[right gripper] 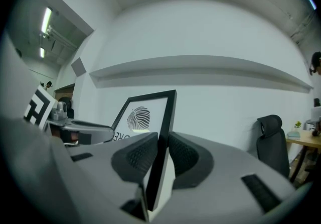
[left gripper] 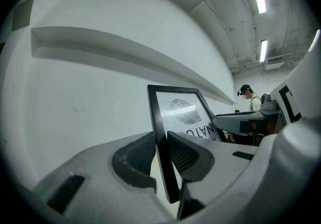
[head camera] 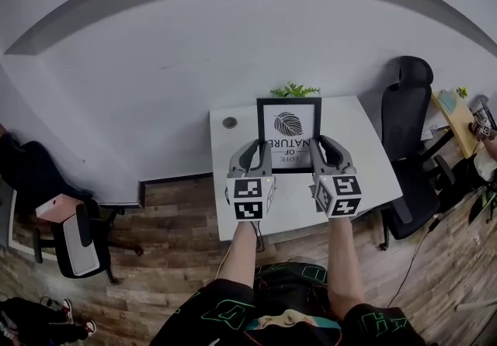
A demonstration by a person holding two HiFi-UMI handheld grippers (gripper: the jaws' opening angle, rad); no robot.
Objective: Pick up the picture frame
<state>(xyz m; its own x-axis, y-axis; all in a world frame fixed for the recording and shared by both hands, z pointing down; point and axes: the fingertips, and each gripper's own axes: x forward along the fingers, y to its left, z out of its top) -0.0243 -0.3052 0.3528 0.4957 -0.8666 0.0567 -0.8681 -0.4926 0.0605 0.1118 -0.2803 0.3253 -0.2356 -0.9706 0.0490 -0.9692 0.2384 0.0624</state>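
A black picture frame (head camera: pixel 289 133) with a leaf print and lettering is held up above the white table (head camera: pixel 373 166), gripped from both sides. My left gripper (head camera: pixel 259 152) is shut on the frame's left border (left gripper: pixel 159 132), with that border squeezed between the ribbed pads (left gripper: pixel 139 155). Clamped on the right border (right gripper: pixel 165 132) is my right gripper (head camera: pixel 317 150), its pads (right gripper: pixel 183 155) pressing both faces. Both grippers point level toward the wall.
A small round dark object (head camera: pixel 230 122) lies at the table's far left. A green plant (head camera: pixel 294 91) stands behind the frame by the wall. A black office chair (head camera: pixel 408 115) is to the right of the table, another chair (head camera: pixel 78 240) to the left. A long shelf (right gripper: pixel 200 70) runs along the wall.
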